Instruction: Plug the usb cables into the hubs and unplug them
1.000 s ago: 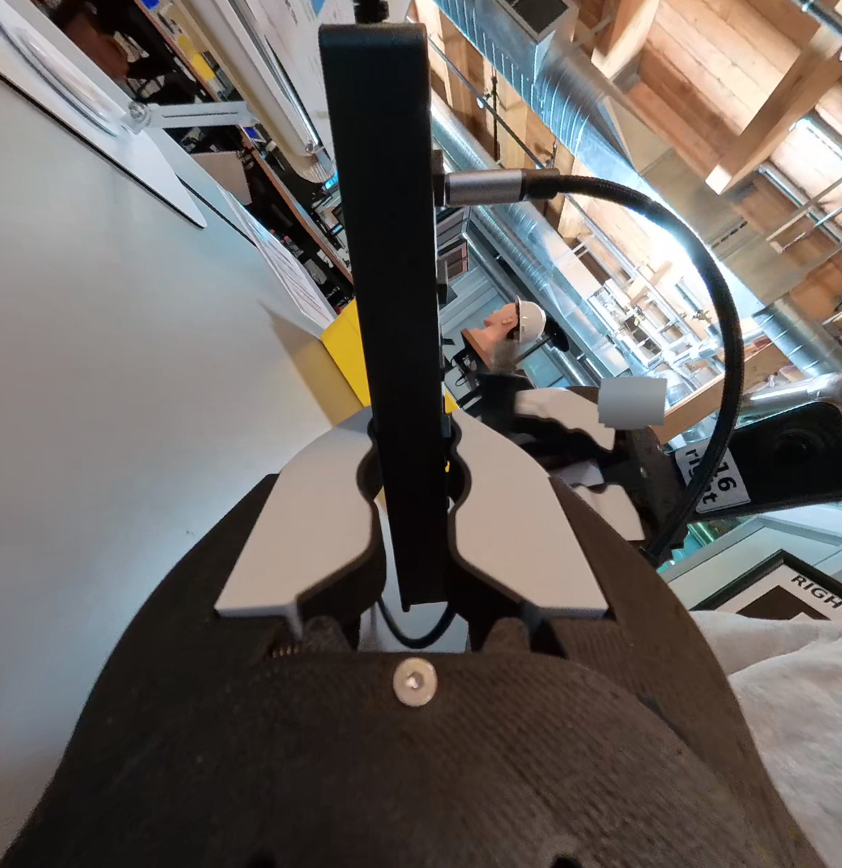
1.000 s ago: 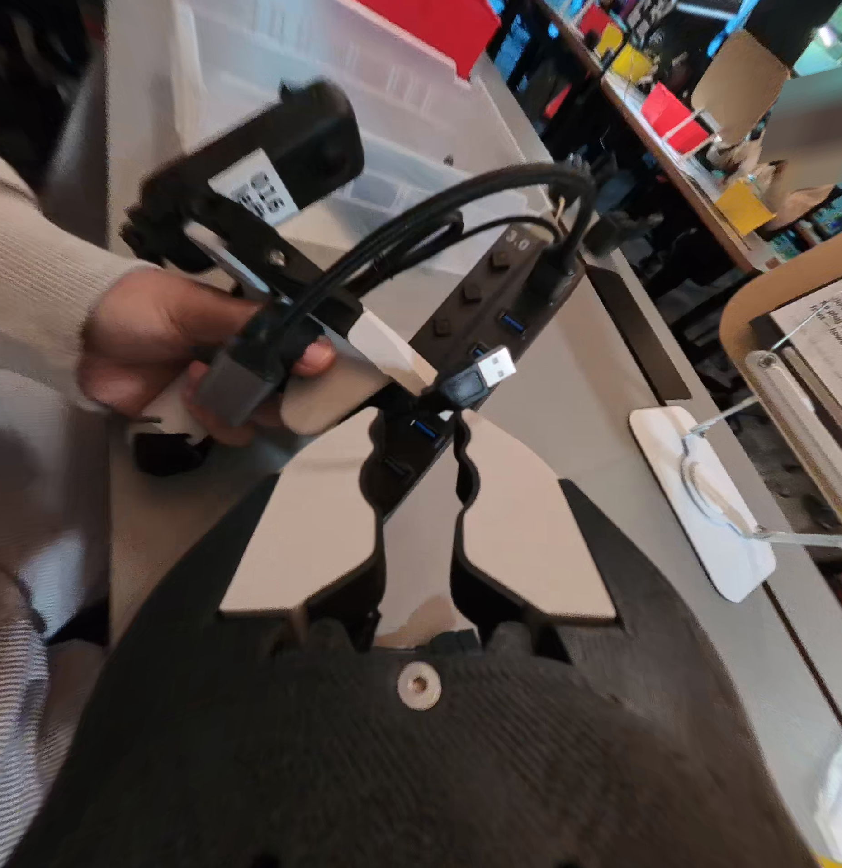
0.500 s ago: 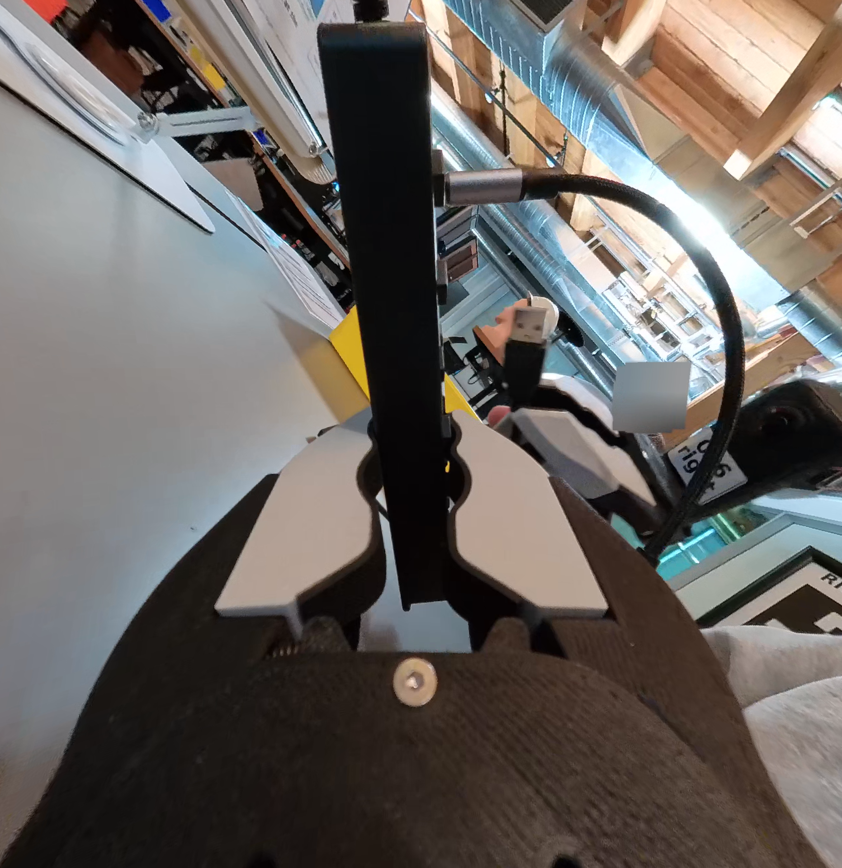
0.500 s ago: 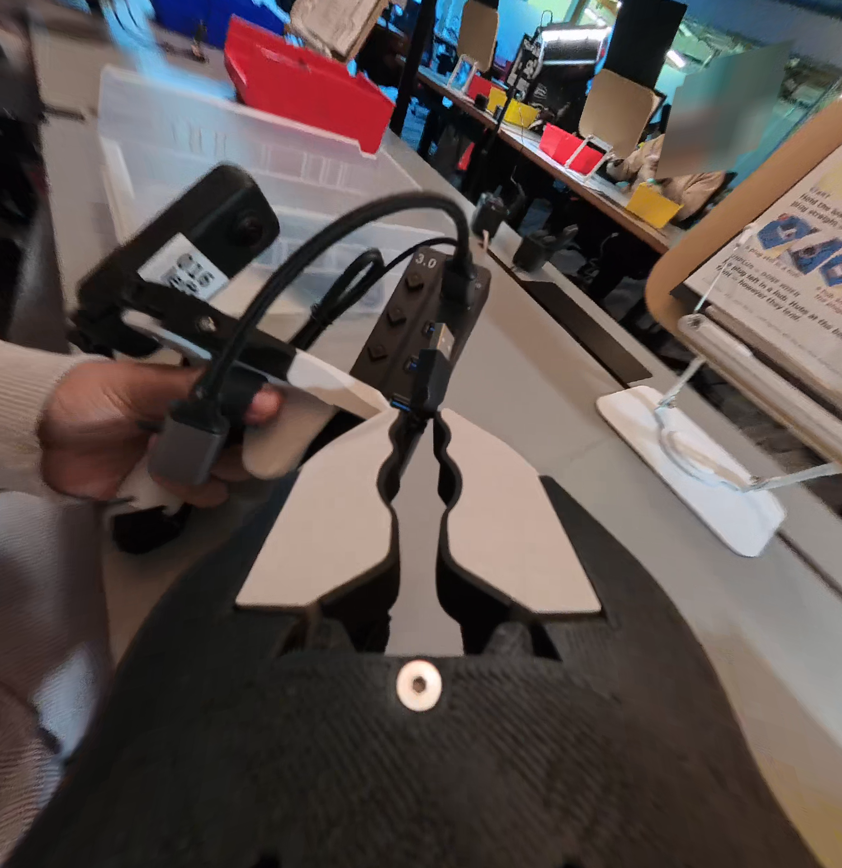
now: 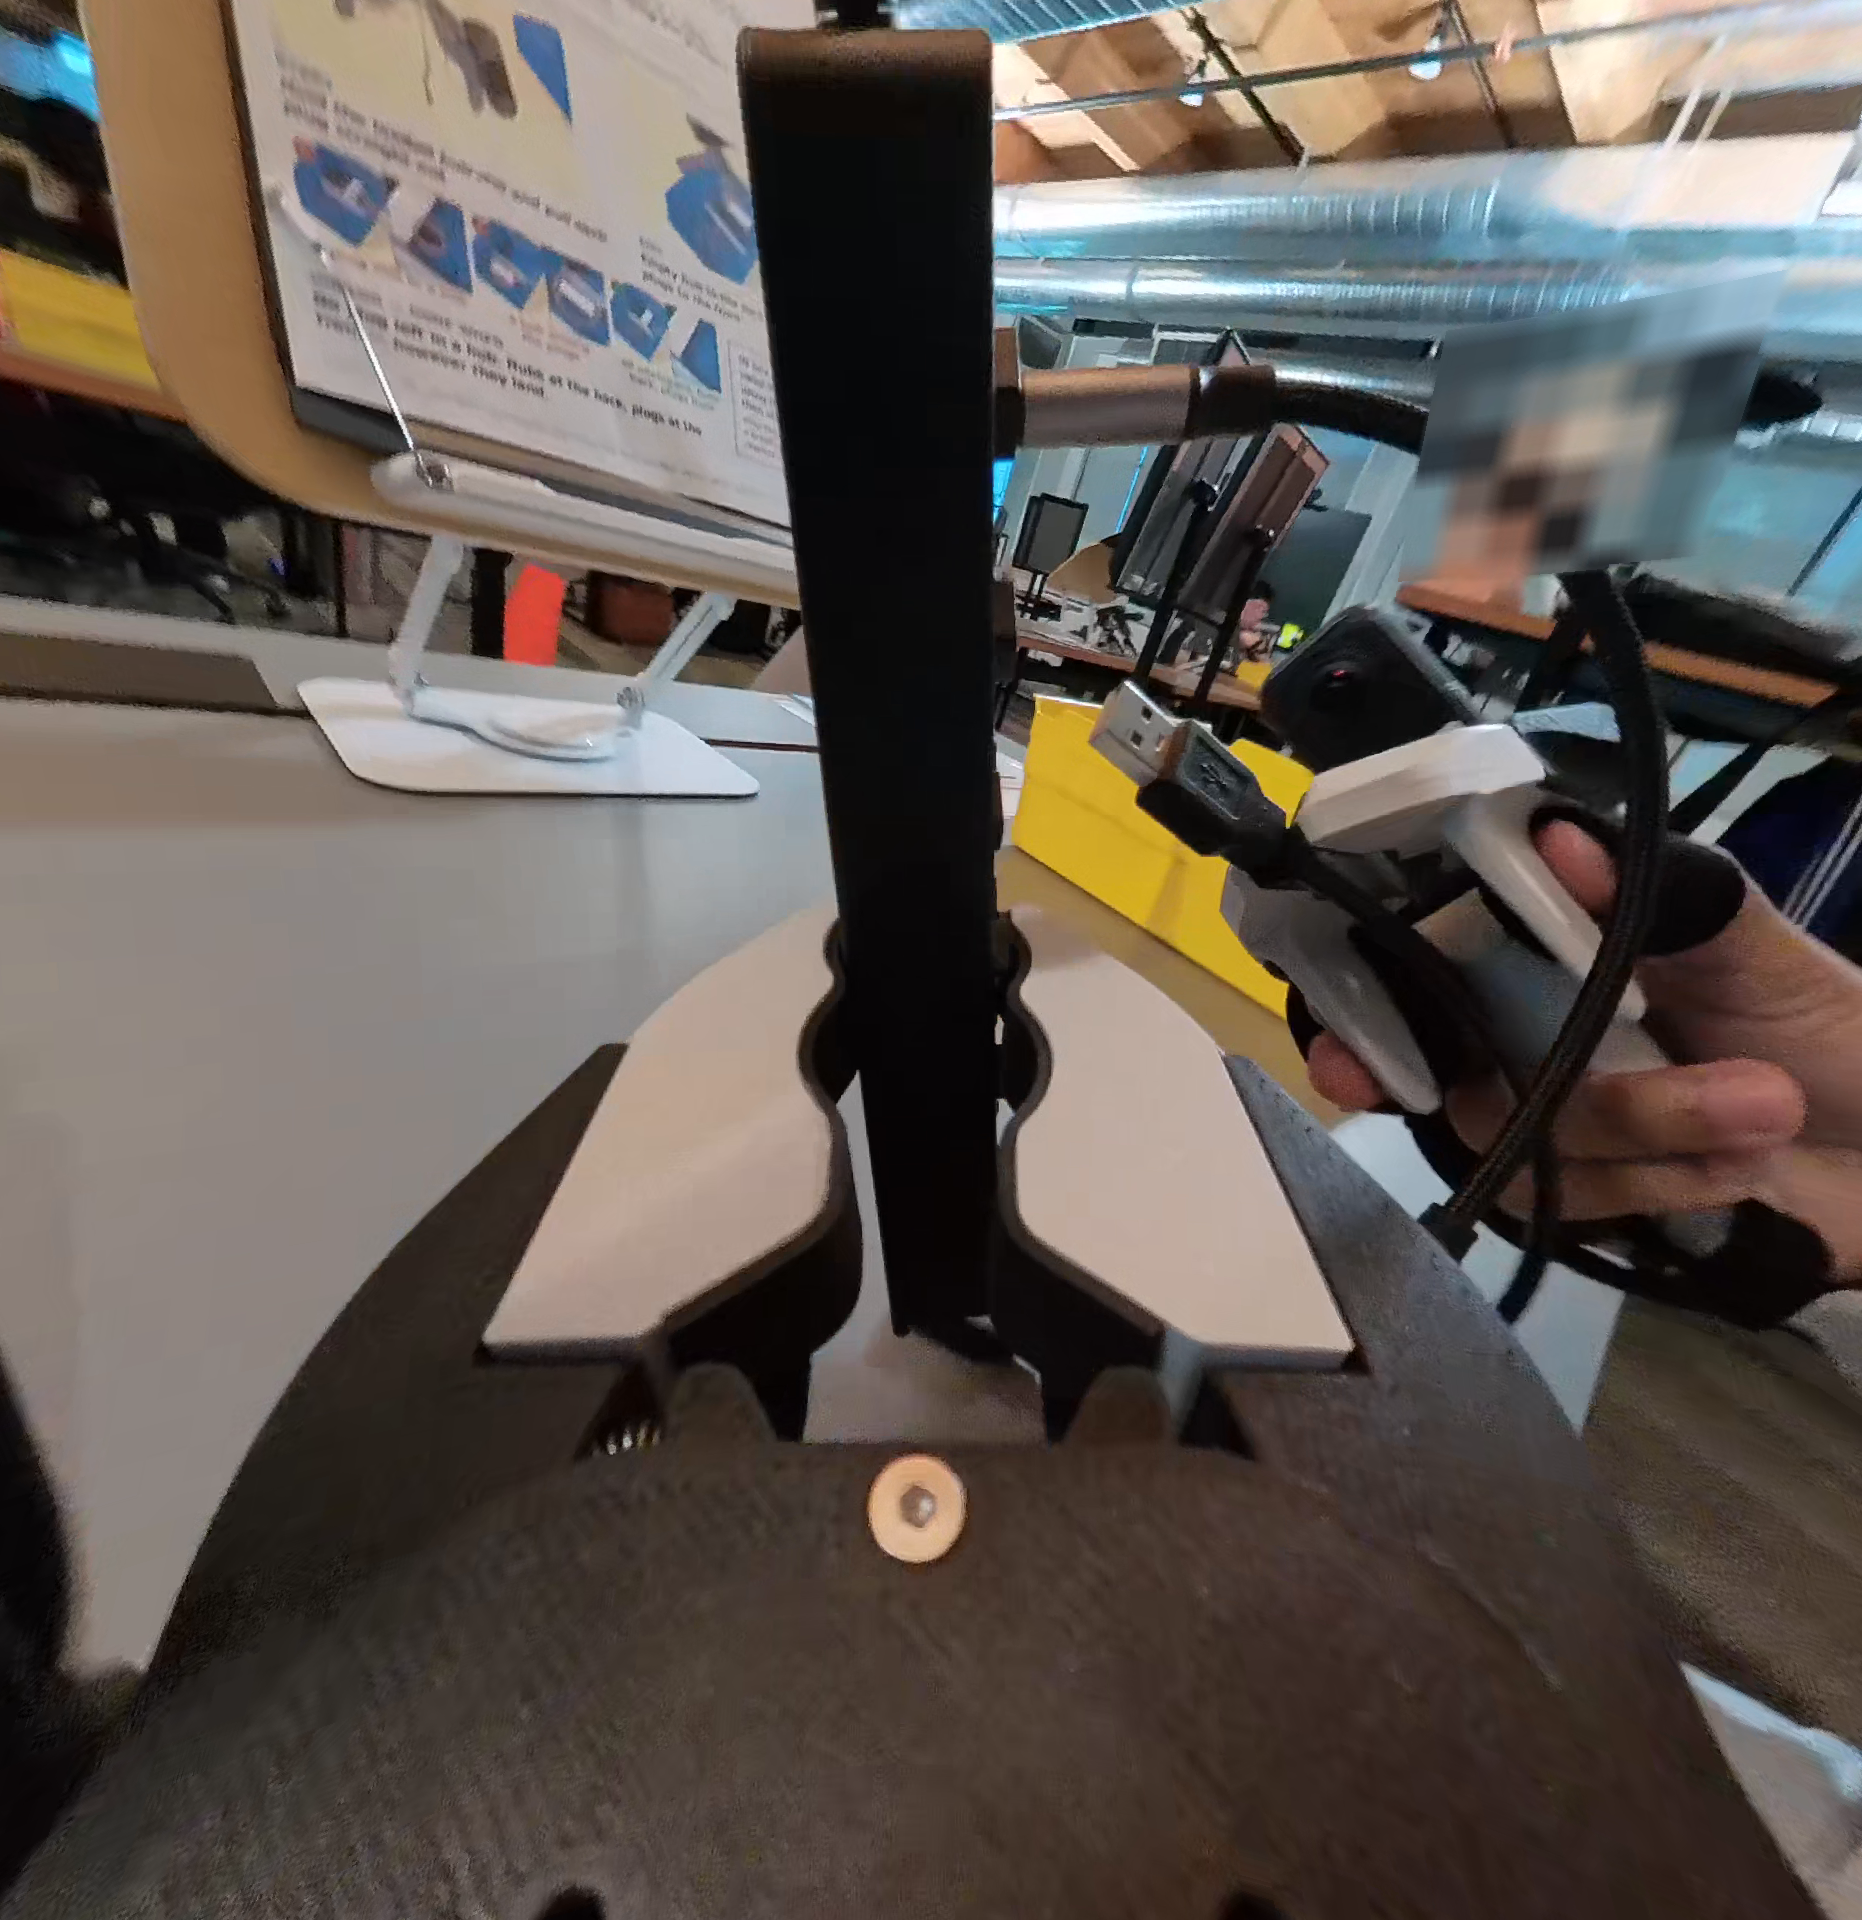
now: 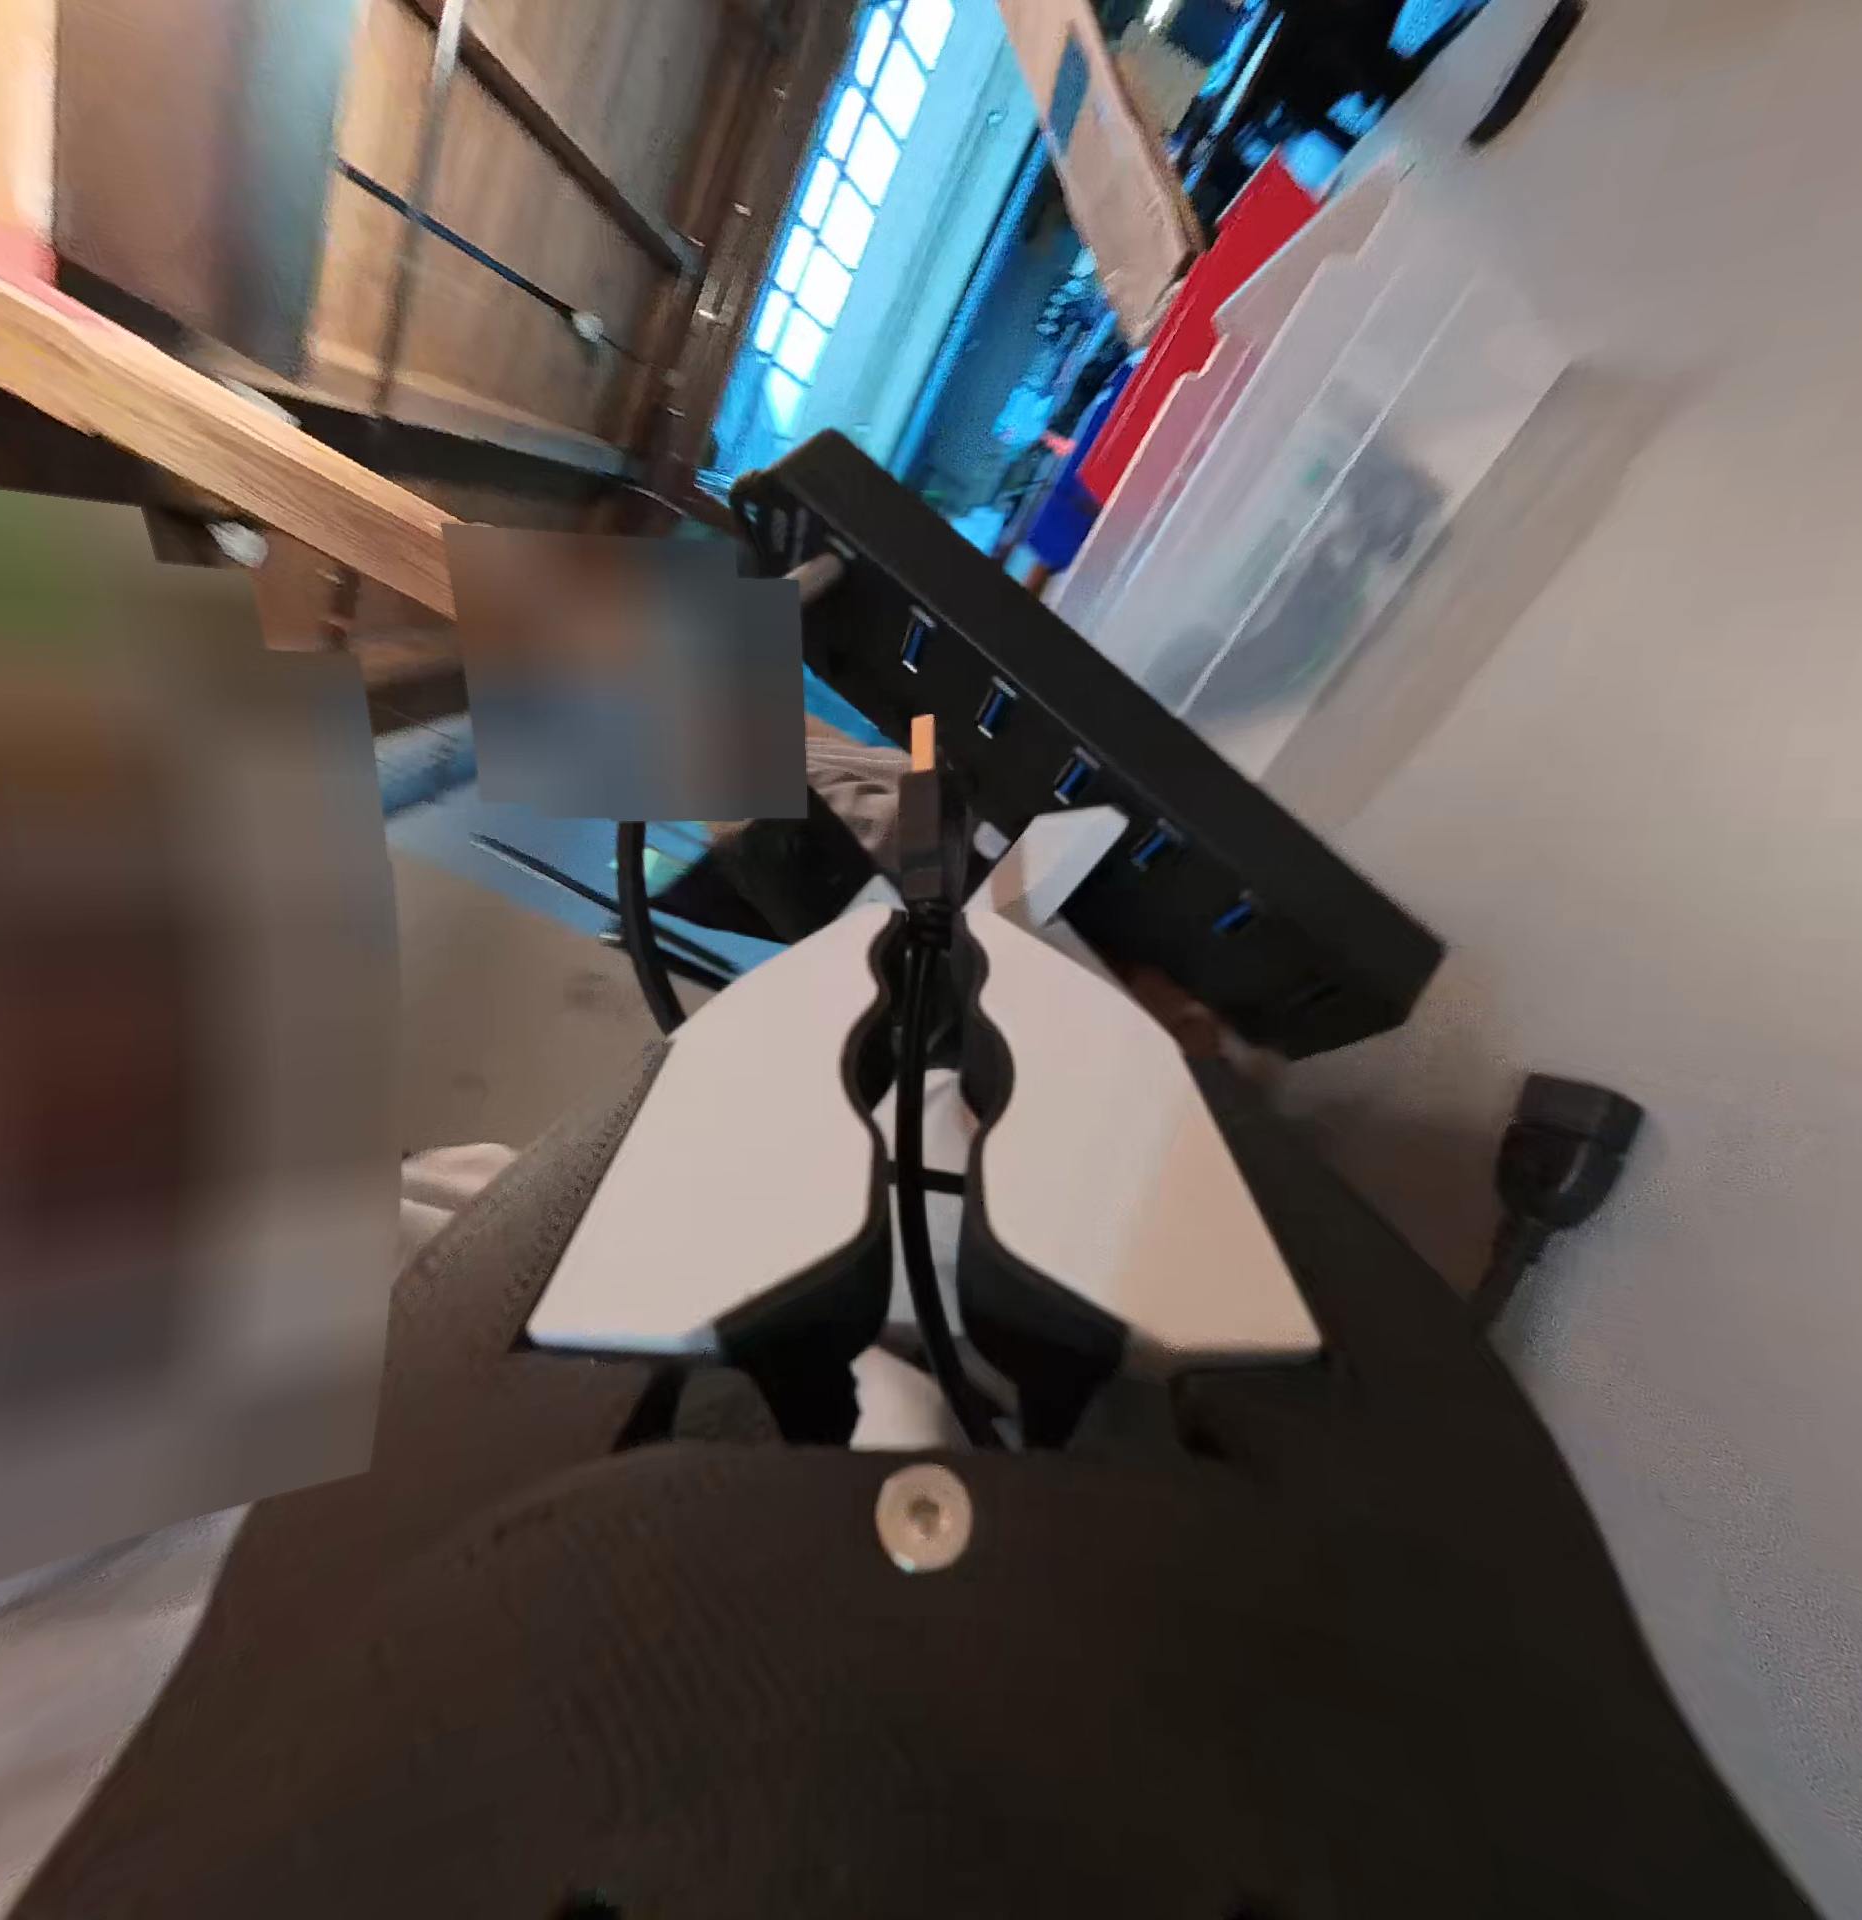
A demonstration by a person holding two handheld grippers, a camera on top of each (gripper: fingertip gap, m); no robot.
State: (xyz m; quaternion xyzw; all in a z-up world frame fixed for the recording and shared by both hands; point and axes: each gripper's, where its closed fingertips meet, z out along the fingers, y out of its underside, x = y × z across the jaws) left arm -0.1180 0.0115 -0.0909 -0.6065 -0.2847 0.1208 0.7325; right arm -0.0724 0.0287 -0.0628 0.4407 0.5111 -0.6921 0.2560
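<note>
Presently on hand: one black hub (image 5: 875,582), a long bar held upright and edge-on in the left gripper (image 5: 922,1023), whose jaws are clamped against its two broad faces near its lower end. Progress, judged from how things lie — one braided cable with a silver plug (image 5: 1103,403) is already seated in a port high on the hub's right side, while the other ports seen in the right wrist view, a row of blue sockets (image 6: 1072,777) along the hub's face, stand empty. Second item: a black usb cable (image 6: 922,1091), pinched just behind its plug by the right gripper (image 6: 927,935), jaws closed narrowly on the cord, the metal plug tip (image 6: 922,736) pointing forward past the fingertips. The plug sits near the hub but apart from it, to the hub's right in the left wrist view, not yet lined up with or touching any socket. Remaining, by estimate: seat this plug, then pull the cables out again. Also noted — a loose black connector (image 6: 1566,1143) on the grey table (image 5: 283,987), a yellow bin (image 5: 1093,831) and an instruction sheet on a stand (image 5: 532,727) behind.
</note>
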